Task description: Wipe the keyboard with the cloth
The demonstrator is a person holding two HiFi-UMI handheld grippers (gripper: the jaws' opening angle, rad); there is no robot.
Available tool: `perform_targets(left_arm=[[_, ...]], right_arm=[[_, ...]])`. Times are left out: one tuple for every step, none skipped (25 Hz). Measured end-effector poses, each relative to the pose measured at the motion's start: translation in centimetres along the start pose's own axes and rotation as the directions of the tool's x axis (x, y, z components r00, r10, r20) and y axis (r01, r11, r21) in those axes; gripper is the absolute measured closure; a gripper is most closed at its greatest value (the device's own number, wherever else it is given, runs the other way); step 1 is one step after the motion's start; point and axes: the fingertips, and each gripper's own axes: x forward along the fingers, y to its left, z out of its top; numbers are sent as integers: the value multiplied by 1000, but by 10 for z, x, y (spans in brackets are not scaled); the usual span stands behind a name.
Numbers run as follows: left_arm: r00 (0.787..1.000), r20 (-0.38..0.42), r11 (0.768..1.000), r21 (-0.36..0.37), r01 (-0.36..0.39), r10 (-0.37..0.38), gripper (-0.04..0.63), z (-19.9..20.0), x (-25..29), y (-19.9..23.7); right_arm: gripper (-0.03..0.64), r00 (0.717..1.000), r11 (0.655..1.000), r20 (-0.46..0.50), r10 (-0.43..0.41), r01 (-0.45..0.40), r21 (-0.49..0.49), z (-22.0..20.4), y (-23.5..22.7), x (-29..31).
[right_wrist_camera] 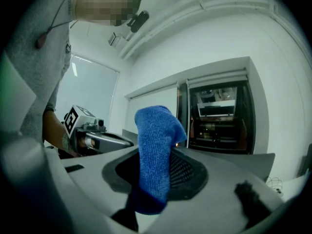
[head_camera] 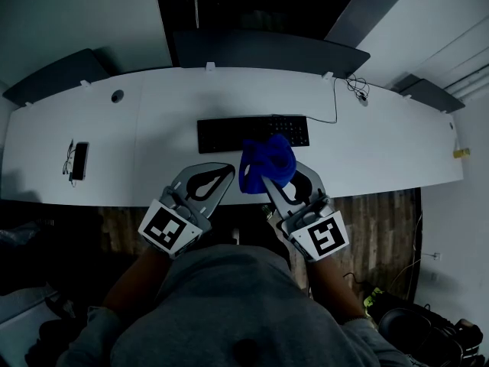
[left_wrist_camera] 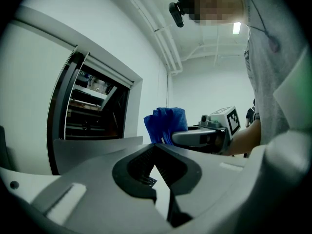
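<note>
One blue cloth (head_camera: 267, 161) is pinched in the right hand-held gripper (head_camera: 275, 183), held over the near edge of the keyboard (head_camera: 229, 134) on the desk (head_camera: 367, 151), contact unclear; the left hand-held gripper (head_camera: 228, 170) is pressed together on nothing, just beside. Best, imo: lower it flat onto the keys and sweep along the rows w/ light pressure, left steadying the keyboard.

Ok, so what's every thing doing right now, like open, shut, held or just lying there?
left gripper: fingers shut, nothing between them.
right gripper: fingers shut on the cloth.
cloth: bunched up, pinched at one end, sticking out past the fingers.
keyboard: lying flat on the desk, partly hidden behind the cloth.
phone: lying flat, screen dark.
</note>
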Motion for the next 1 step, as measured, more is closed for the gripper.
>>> perform_targets(left_arm=[[1000,1,1000,1,-1,1,588,0,0,0]], right_arm=[[480,1000,1000,-1,1,-1,-3,0,1,0]])
